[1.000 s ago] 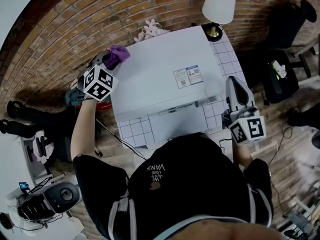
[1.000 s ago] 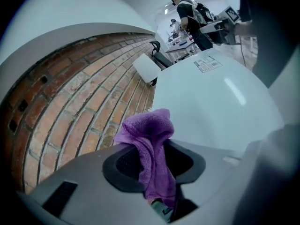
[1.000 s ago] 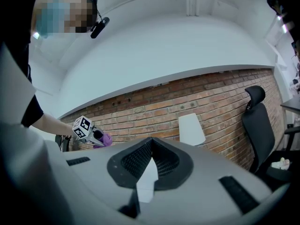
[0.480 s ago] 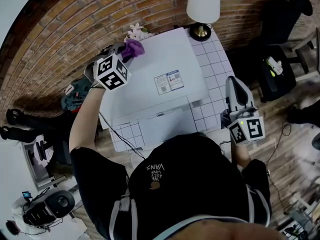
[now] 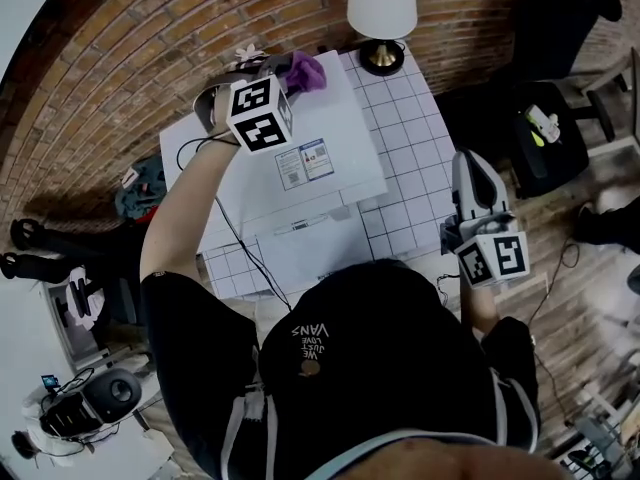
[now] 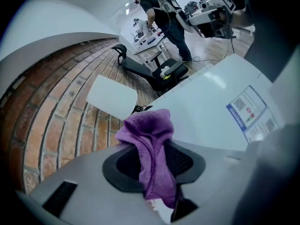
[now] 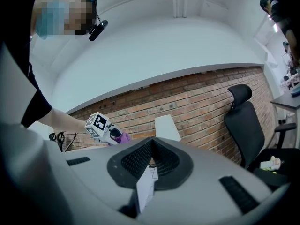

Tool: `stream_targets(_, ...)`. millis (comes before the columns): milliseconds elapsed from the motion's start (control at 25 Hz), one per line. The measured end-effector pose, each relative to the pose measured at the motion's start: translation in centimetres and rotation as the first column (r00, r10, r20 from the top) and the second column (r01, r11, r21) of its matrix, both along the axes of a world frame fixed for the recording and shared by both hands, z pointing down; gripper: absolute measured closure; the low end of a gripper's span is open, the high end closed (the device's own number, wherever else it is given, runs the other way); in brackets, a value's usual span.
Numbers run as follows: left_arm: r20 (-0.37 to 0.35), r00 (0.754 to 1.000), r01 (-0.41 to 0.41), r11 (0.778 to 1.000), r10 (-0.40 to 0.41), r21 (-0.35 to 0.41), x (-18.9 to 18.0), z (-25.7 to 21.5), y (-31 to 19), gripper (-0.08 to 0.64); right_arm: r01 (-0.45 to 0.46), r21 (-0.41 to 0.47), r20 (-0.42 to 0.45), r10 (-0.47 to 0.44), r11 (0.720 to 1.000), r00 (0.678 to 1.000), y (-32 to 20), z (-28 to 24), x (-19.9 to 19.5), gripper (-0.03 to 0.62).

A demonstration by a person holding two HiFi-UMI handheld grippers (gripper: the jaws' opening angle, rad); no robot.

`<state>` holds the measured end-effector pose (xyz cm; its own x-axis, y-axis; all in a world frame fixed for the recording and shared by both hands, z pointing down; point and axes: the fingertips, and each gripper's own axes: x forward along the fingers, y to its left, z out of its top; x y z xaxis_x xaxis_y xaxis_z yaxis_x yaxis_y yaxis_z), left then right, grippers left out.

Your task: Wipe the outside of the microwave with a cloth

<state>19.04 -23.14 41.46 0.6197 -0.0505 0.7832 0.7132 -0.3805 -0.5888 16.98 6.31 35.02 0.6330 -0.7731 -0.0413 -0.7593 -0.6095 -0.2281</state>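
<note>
Left gripper [image 5: 283, 68] is clenched on the purple cloth [image 6: 151, 142], which is pinched between both jaws; one fold bunches up past the tips and the rest hangs down between them. In the head view the cloth [image 5: 303, 71] sits just ahead of this gripper, over the far back corner of the white microwave [image 5: 340, 138]. No view settles whether it presses on the top. The microwave's top spreads out to the right of the gripper, with a blue-bordered label [image 6: 248, 111] stuck on it. Just beyond the cloth stands a lamp [image 5: 382, 3] with a white shade, and behind the lamp is a brick wall [image 5: 150, 48].

Right gripper [image 5: 466, 160] is held off to the microwave's right side, well apart from the cloth, above the white tiled desk [image 5: 410, 198]. Its jaws are pressed together with nothing between them [image 7: 151, 158]. Ahead of it are the brick wall and, to its right, a black office chair [image 7: 243, 116].
</note>
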Motion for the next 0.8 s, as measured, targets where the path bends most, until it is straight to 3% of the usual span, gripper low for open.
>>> stream_targets(320,0.002,0.999,-0.035,0.998,0.035,0.044,2.6,0.1,3.2,0.426,0.015,0.0,0.01,-0.015,1.0,1.0,0.9,0.3,0.2,0.595)
stream_targets(440,-0.007,0.999,-0.032,0.999,0.033,0.027,2.2,-0.3,3.2,0.426,0.026,0.0,0.002,-0.026,1.0,1.0,0.4,-0.1,-0.2,0.595)
stream_targets(640,-0.03,1.0,-0.009,1.0,0.009,-0.001,-1.2,-1.6,1.1,0.426,0.064,0.001,-0.015,-0.064,0.998,0.998,-1.7,-1.0,-2.2,0.595)
stream_targets(800,-0.035,0.999,0.039,0.999,-0.038,0.014,-6.5,-2.0,-2.6,0.426,0.112,0.008,-0.026,-0.112,0.994,0.993,-4.3,-1.4,-4.5,0.595)
